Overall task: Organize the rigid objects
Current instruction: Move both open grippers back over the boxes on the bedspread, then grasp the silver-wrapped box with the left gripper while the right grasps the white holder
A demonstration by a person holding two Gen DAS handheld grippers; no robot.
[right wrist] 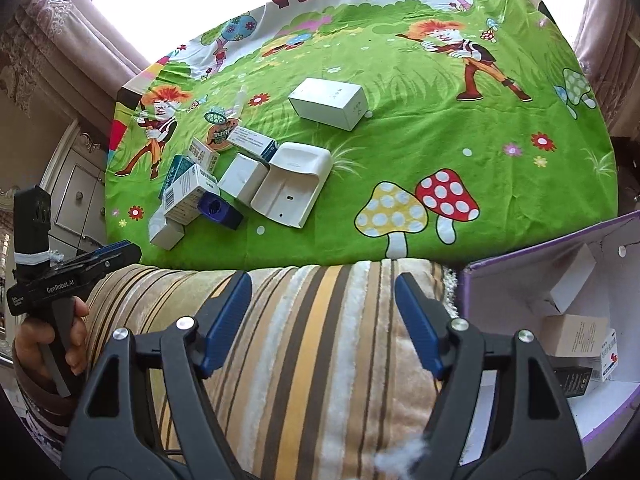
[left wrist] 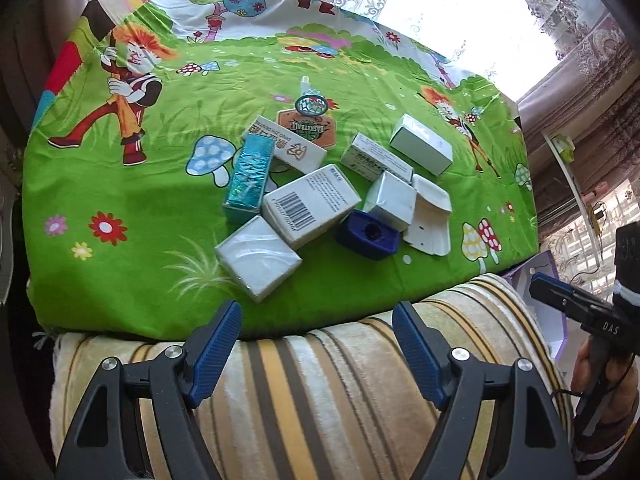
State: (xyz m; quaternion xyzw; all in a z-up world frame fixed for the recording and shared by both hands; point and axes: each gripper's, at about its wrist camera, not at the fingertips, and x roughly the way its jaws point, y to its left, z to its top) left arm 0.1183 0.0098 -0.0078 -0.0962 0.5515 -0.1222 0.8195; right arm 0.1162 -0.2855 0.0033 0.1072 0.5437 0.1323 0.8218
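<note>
Clustered on green cartoon cloth (left wrist: 140, 208): teal glitter box (left wrist: 248, 178), barcoded white carton (left wrist: 310, 206), wrapped white box (left wrist: 258, 258), navy sharpener-like block (left wrist: 368, 234), opened white tray carton (left wrist: 430, 216). White box (right wrist: 328, 102) lies apart. Purple-edged bin (right wrist: 520, 264) holds several small boxes.

Boxes (left wrist: 310, 208) on green cartoon cloth (left wrist: 132, 200)
</note>
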